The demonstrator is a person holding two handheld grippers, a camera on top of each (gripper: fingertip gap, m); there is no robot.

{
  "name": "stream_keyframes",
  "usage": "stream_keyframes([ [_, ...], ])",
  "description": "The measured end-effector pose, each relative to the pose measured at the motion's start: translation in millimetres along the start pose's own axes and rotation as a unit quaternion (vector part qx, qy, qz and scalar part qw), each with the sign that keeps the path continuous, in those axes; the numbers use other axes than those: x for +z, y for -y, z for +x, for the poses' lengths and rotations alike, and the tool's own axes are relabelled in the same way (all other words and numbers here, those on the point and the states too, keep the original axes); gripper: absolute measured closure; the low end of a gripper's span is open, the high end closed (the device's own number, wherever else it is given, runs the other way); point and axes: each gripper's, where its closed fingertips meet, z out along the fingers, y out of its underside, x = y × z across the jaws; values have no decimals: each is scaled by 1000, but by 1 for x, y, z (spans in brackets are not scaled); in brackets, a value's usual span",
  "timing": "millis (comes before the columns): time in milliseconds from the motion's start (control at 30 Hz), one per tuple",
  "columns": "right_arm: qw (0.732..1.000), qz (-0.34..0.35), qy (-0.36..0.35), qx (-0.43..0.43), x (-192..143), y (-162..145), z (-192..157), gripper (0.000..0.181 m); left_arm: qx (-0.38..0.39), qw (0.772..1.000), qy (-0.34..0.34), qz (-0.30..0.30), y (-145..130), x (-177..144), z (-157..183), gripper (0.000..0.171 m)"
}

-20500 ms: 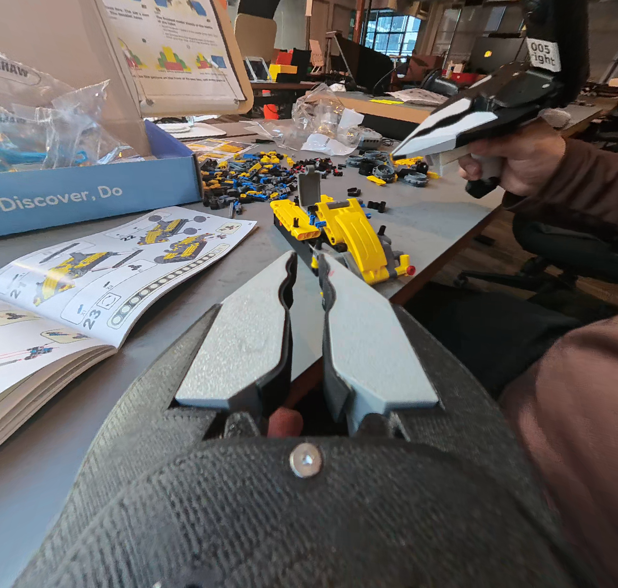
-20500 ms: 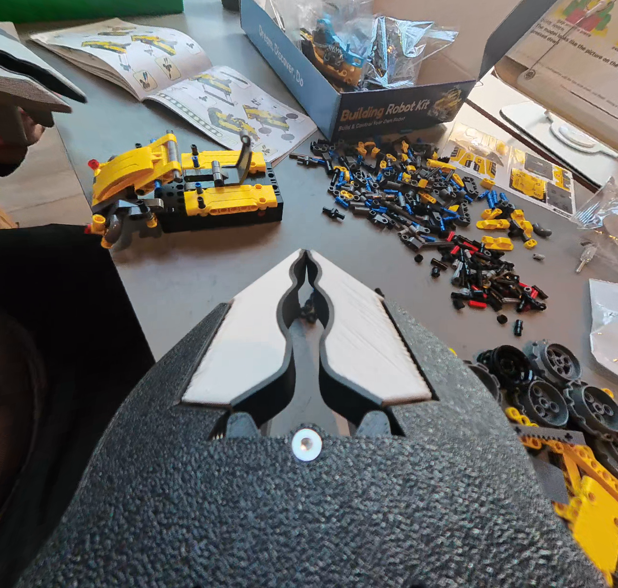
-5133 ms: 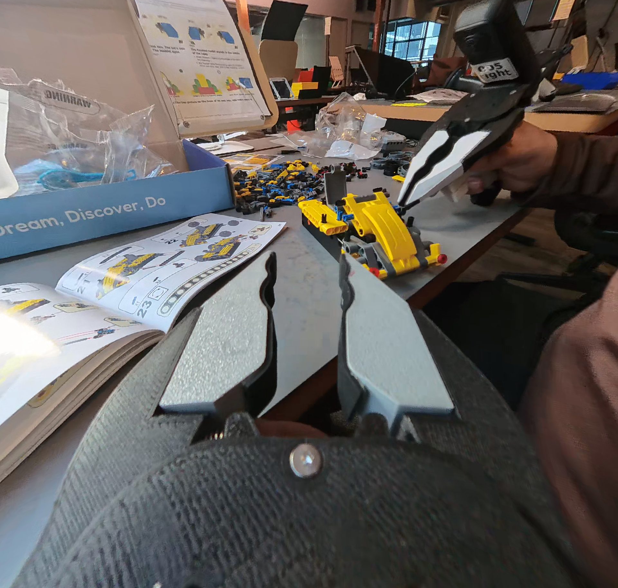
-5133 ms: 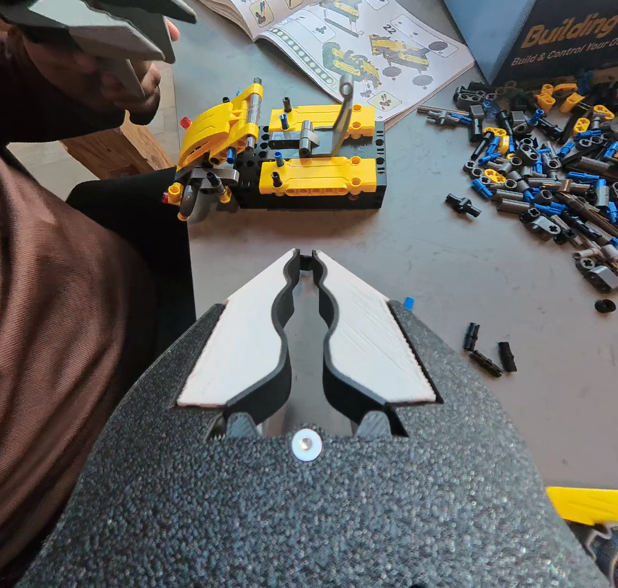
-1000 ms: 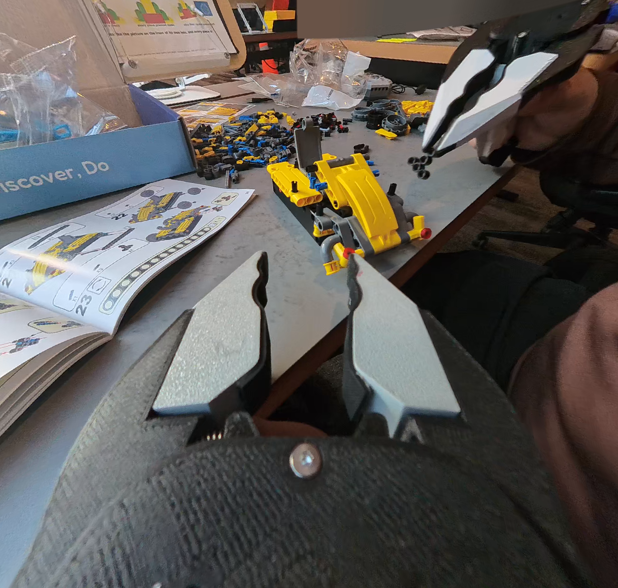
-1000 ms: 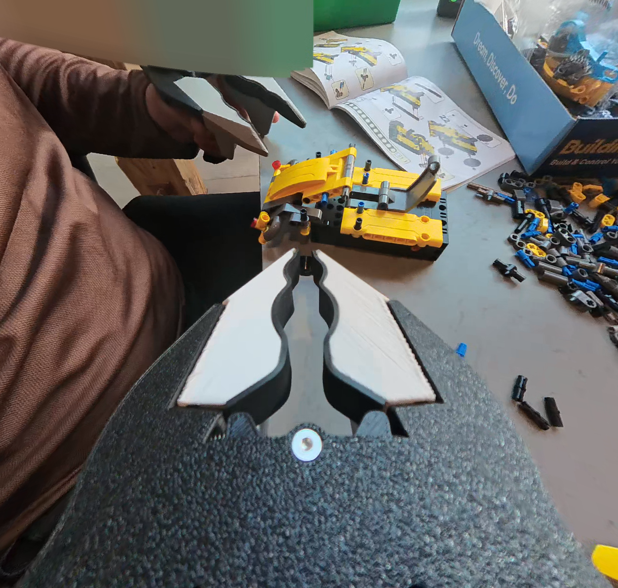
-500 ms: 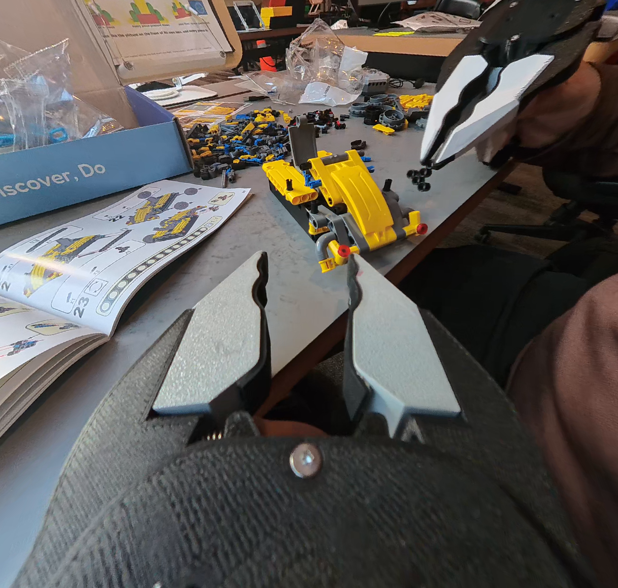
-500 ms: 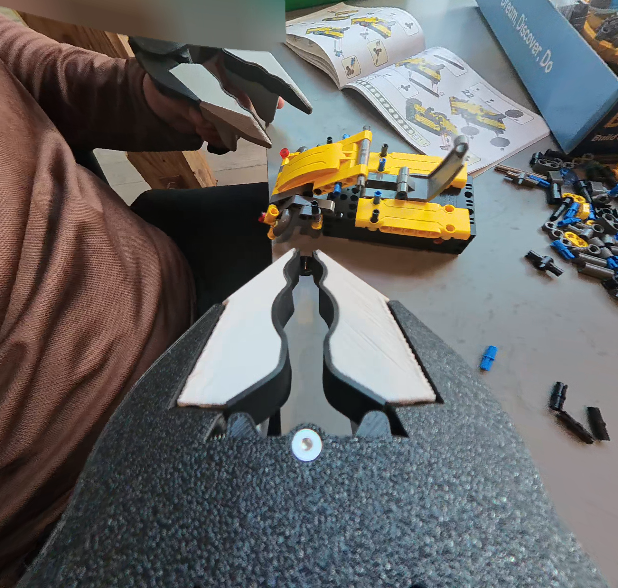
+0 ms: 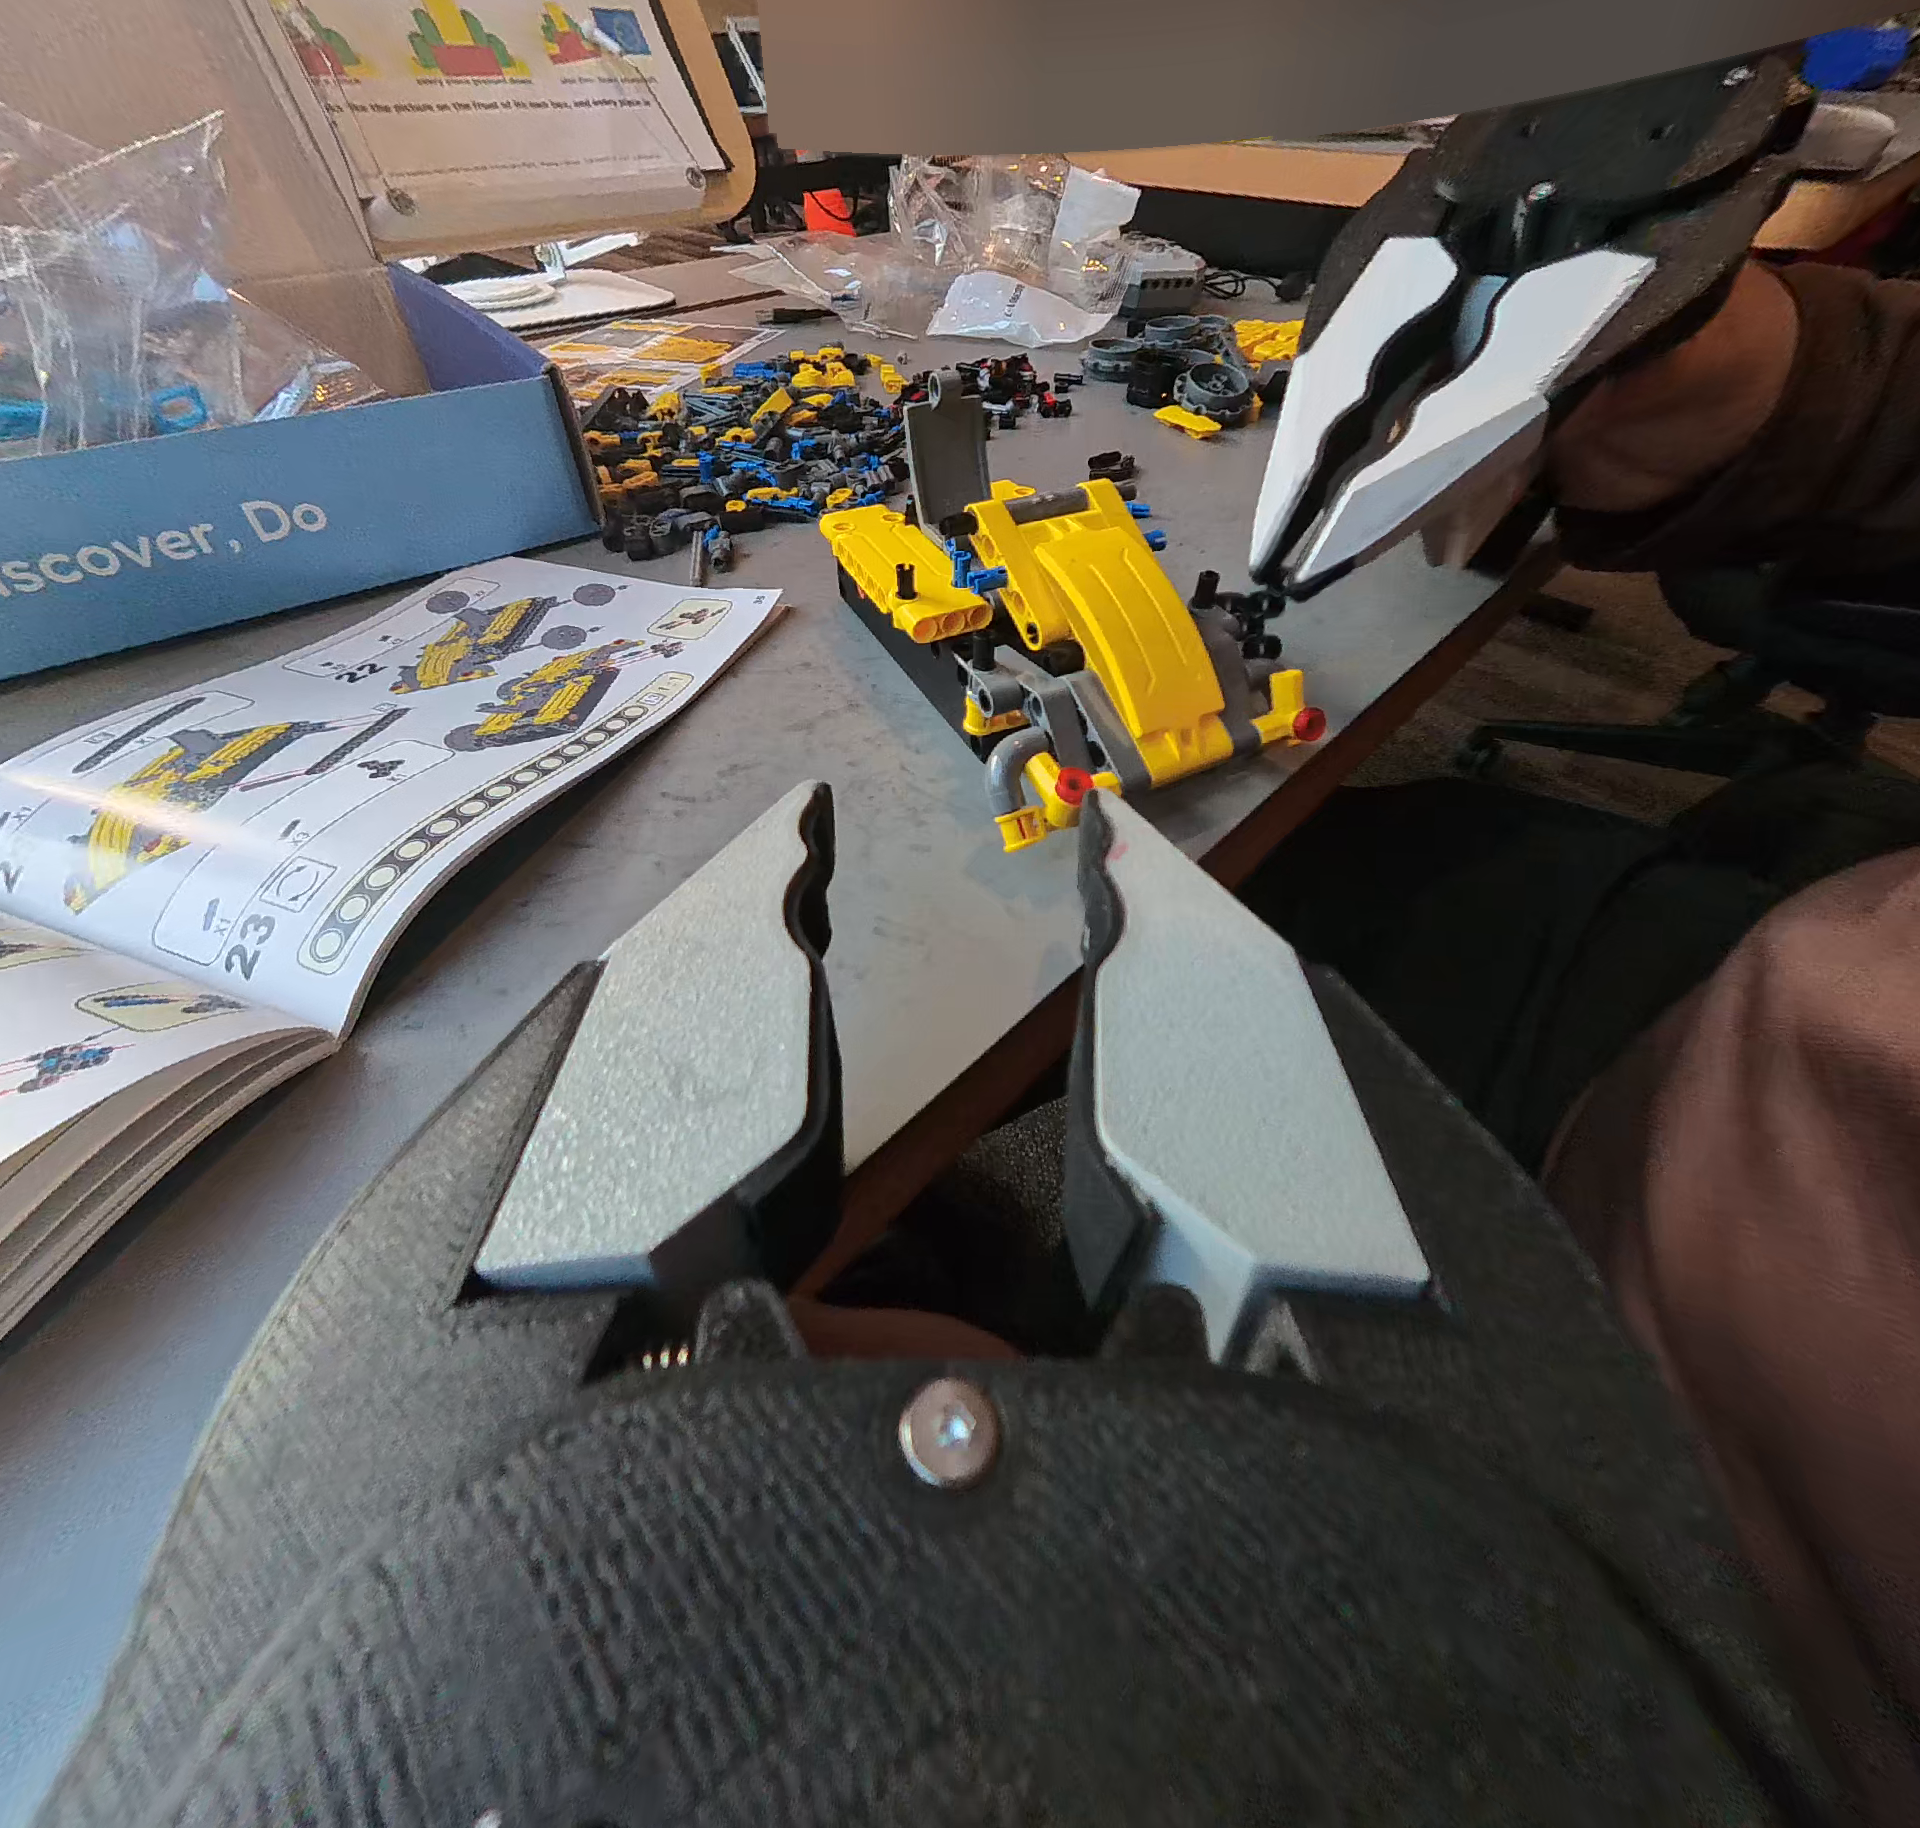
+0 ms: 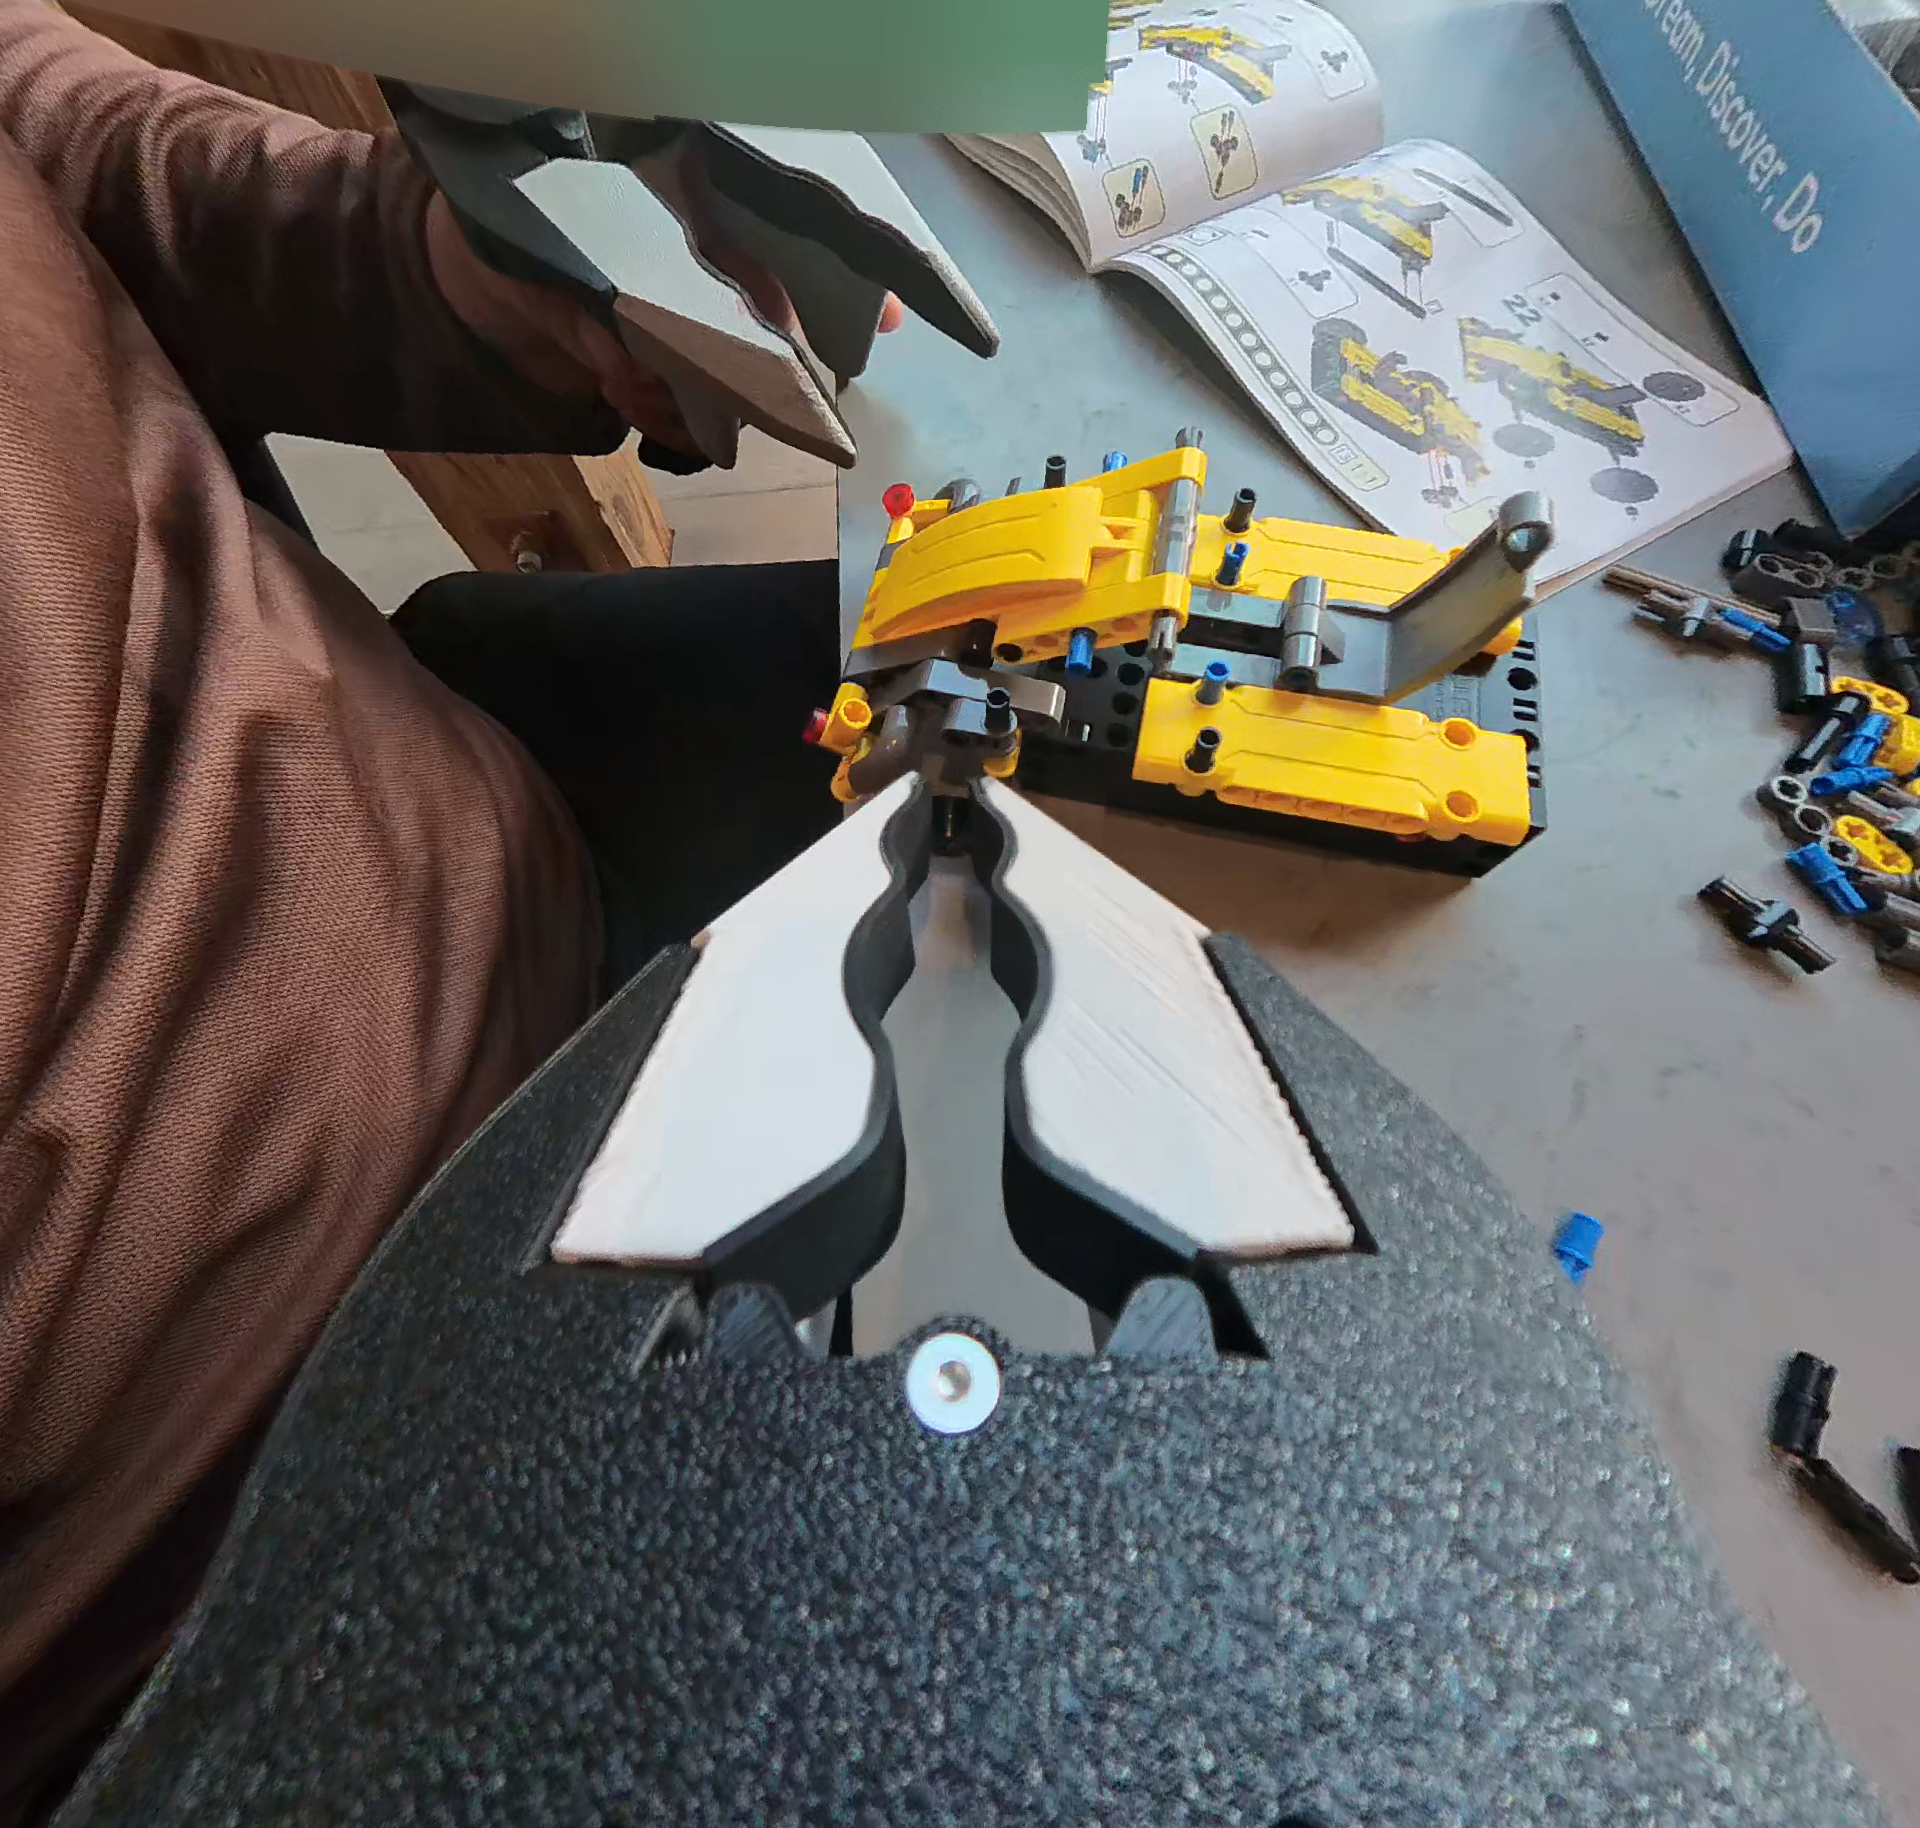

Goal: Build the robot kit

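My right gripper [image 10: 948, 804] is pinched on a small black piece [image 10: 948, 828], its tips at the near corner of the yellow model [image 10: 1174, 656]. My left gripper [image 9: 951, 822] is spread and empty, just short of the model's nose. A booklet [image 9: 312, 802] and a blue box [image 9: 291, 521], both printed, lie to its left.

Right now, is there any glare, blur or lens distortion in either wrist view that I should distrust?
Left wrist view: glare washes out part of the open instruction booklet; a flat blurred patch covers the top; the table edge bows with the wide lens. Right wrist view: the yellow model is sharp; a blurred patch covers the top; the blue box leans at the frame edge.
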Motion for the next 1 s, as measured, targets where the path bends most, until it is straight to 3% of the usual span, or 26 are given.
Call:
stream_keyframes([
  [800, 999, -17, -33, 13, -18, -5, 23, 178, -17, 1000, -1, 10, 2, 1, -2, 127],
  [900, 997, -61, -48, 12, -32, -13, 31, 178, -22, 1000, -1, 16, 3, -1, -4, 129],
  [1000, 987, -149, -61, 11, -51, -32, 38, 178, -32, 999, -4, 16, 3, -3, -4, 128],
])
